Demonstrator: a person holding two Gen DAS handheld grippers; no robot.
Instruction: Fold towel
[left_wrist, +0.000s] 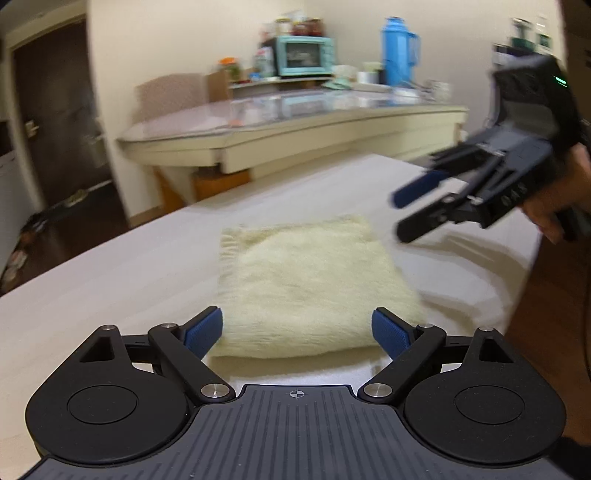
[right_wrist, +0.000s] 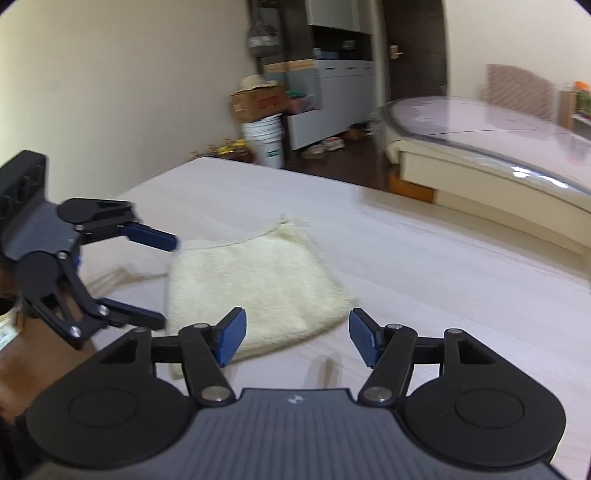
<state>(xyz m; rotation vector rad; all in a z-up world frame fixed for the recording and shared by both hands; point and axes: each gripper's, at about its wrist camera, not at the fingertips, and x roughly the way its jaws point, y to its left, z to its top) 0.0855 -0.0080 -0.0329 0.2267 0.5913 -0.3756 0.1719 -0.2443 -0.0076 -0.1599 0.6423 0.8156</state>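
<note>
Left wrist view: towel (left_wrist: 314, 288) lies folded flat on table (left_wrist: 110, 280); left gripper (left_wrist: 297, 334) wide, empty, just short of near fold. Risk: blue pad snags fold, reopens it.

Right wrist view: right gripper (right_wrist: 295, 341) spread, empty, above towel corner; brushing it could skew stack.

Cream towel (left_wrist: 314, 284) — folded square, lying flat on the table (left_wrist: 110, 280).

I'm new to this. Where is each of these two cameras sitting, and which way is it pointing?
Left wrist: rides on the left gripper, looking forward and down over its open fingers at the folded towel; the right gripper and the hand holding it show too.
Right wrist: rides on the right gripper, aimed at the towel; the left gripper shows.
Shared: towel, white table, curved counter.
</note>
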